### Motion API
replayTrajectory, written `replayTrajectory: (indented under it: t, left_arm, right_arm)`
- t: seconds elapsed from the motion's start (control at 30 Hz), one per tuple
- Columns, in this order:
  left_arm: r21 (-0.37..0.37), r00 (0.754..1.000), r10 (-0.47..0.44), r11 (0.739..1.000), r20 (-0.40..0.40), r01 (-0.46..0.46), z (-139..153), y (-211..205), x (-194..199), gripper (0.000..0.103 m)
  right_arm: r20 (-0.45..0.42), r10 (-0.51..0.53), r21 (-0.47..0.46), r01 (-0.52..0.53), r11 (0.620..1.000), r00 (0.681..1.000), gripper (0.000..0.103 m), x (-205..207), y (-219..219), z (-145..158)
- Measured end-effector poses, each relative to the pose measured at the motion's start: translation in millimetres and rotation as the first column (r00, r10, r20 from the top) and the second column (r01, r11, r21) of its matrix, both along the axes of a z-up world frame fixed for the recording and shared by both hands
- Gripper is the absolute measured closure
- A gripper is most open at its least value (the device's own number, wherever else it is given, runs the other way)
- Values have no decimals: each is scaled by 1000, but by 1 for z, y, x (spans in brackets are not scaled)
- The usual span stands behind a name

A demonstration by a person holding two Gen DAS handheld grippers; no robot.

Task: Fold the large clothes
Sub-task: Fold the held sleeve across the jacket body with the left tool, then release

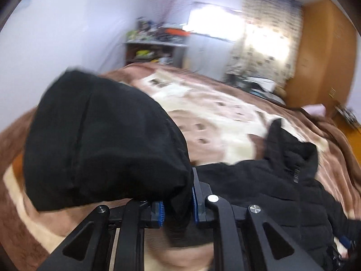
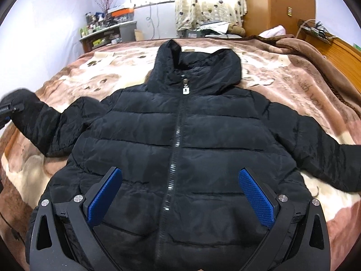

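Bed: brown blanket with cream patches fills both views.
Left wrist view: left gripper jaws clamp the black jacket's sleeve cuff, bulging upper left.
Right wrist view: right gripper jaws spread wide, hovering over the zipped jacket at its lower centre.

The jacket lies front up on the blanket that covers the bed, hood toward the far wall and hem nearest the right gripper, which hangs above the hem with fingers on either side of the zip. At the left, one sleeve sits between the fingers of the left gripper, raised off the blanket. The other sleeve lies out to the right. A shelf stands behind the bed's far left corner, a wardrobe behind its far right.
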State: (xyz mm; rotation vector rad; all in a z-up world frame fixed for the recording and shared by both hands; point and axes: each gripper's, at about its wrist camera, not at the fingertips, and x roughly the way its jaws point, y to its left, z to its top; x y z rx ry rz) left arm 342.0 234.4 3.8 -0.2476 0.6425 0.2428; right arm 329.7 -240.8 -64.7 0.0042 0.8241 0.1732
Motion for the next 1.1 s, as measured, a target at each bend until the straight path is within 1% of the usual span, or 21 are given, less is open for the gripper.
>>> replayTrajectory:
  t: [0.1, 0.2, 0.27, 0.3, 0.33, 0.47, 0.57, 0.67, 0.77, 0.8, 0.83, 0.93, 0.97, 1.0, 1.03, 1.07, 1.1]
  left_arm:
    - [36, 998, -66, 997, -2, 66, 13, -39, 8, 85]
    - [65, 992, -128, 989, -22, 129, 20, -74, 19, 85]
    - [105, 985, -168, 980, -42, 171, 20, -98, 22, 85]
    - [128, 977, -206, 969, -50, 211, 20, -115, 25, 85]
    - [134, 972, -226, 963, -58, 232, 19, -125, 25, 85]
    - [157, 950, -288, 939, -116, 304, 7, -169, 34, 85]
    - [221, 930, -326, 907, -171, 358, -10, -205, 40, 85]
    - [213, 902, -369, 885, -223, 415, -30, -234, 52, 85]
    - [241, 883, -368, 865, -290, 440, -54, -250, 59, 85]
    - [240, 869, -376, 856, -322, 459, -63, -255, 60, 85]
    - [240, 860, -383, 848, -337, 472, -69, -257, 60, 84]
    - [245, 845, -387, 837, -369, 490, -84, -258, 62, 82]
    - [243, 832, -400, 826, -384, 509, -89, -258, 62, 80]
    - [236, 826, -406, 823, -391, 516, -92, -257, 60, 79]
    - [218, 823, -417, 825, -387, 521, -92, -254, 60, 75]
    - [194, 818, -432, 827, -380, 527, -91, -252, 62, 67]
    - [171, 812, -444, 829, -380, 533, -91, -249, 62, 63]
  right_arm:
    - [3, -31, 23, 31, 999, 1000, 0, -2, -18, 4]
    - [14, -50, 31, 50, 998, 999, 0, -4, -34, 7]
    - [19, -68, 39, 67, 997, 998, 0, -6, -46, 8]
    - [21, -77, 45, 76, 996, 997, 0, -6, -51, 9]
    - [22, -88, 53, 86, 995, 996, 0, -7, -57, 9]
    - [17, -128, 72, 126, 989, 992, 0, -8, -79, 7]
    - [10, -143, 75, 142, 987, 990, 0, -10, -89, 4]
    - [2, -158, 71, 158, 985, 987, 0, -13, -100, 1]
    - [-8, -173, 62, 173, 983, 985, 0, -15, -108, -1]
    - [-10, -177, 61, 177, 982, 984, 0, -15, -110, -1]
    - [-13, -178, 58, 179, 982, 984, 0, -15, -111, -2]
    - [-23, -180, 45, 181, 983, 983, 0, -13, -112, -5]
    - [-28, -180, 41, 181, 983, 983, 0, -12, -112, -6]
    - [-34, -178, 41, 179, 983, 983, 0, -10, -110, -7]
    - [-39, -174, 43, 176, 983, 984, 0, -8, -108, -8]
    - [-39, -169, 46, 170, 984, 985, 0, -7, -106, -8]
    - [-42, -163, 47, 165, 985, 986, 0, -6, -104, -9]
